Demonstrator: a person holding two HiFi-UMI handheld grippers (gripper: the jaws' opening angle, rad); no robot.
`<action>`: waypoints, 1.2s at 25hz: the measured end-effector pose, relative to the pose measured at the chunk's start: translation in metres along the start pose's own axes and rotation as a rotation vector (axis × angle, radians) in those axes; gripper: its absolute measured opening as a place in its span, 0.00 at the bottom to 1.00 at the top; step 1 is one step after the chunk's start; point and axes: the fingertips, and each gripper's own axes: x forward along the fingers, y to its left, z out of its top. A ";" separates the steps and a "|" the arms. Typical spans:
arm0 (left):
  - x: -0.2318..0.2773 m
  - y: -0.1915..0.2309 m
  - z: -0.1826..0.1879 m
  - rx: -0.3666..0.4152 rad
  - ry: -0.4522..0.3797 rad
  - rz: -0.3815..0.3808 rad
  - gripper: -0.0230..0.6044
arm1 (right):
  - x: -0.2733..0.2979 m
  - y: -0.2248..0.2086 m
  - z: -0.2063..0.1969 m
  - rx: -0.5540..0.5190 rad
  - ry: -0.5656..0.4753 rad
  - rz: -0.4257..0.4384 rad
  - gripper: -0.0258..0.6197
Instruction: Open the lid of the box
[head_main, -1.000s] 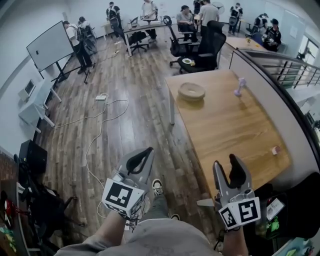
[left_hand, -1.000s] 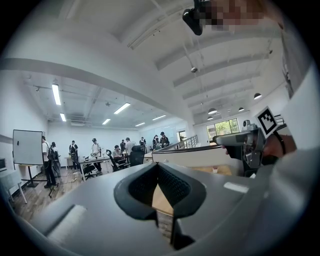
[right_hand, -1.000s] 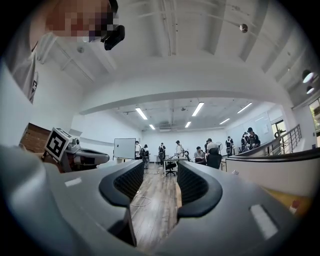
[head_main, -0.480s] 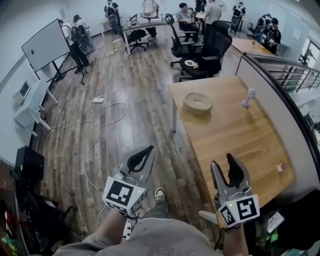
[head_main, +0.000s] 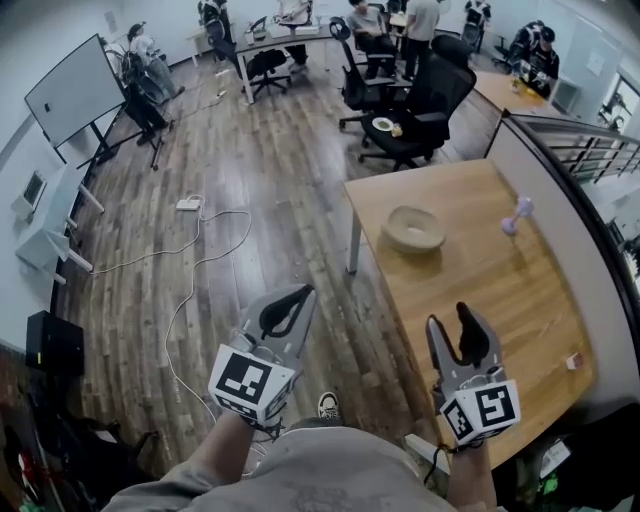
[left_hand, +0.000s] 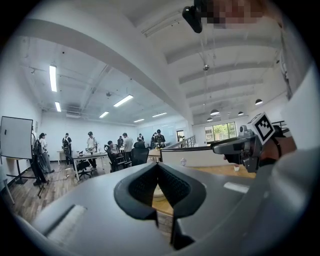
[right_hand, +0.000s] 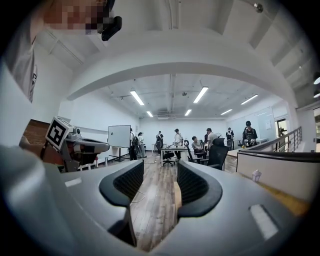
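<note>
A round beige box (head_main: 412, 228) with its lid on sits near the far left corner of the wooden table (head_main: 500, 300). Both grippers are held level over the floor, short of the box and touching nothing. My left gripper (head_main: 298, 295) is left of the table, its black pads closed into a loop (left_hand: 158, 165) with nothing held. A pale round shape (left_hand: 157, 192) shows through that loop. My right gripper (head_main: 452, 325) hovers at the table's near left edge, and the wooden floor shows through the gap between its parted pads (right_hand: 160, 167).
A small purple object (head_main: 517, 215) stands at the table's far right, a tiny item (head_main: 574, 360) by its right edge. A grey partition (head_main: 565, 185) borders the table. Black office chairs (head_main: 420, 100), a floor cable (head_main: 200, 250), a whiteboard (head_main: 75, 95) and several people lie beyond.
The table and the round box have slid down and nearer in the head view as I walk forward. Both grippers keep their pose and jaw state.
</note>
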 end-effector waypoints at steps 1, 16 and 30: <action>0.007 0.011 -0.002 0.005 -0.001 -0.005 0.04 | 0.013 -0.001 -0.002 0.003 0.007 -0.004 0.34; 0.107 0.092 -0.037 -0.042 0.059 -0.101 0.03 | 0.129 -0.040 -0.032 0.051 0.100 -0.081 0.34; 0.247 0.128 -0.082 -0.021 0.184 -0.178 0.04 | 0.233 -0.131 -0.091 0.097 0.273 -0.066 0.34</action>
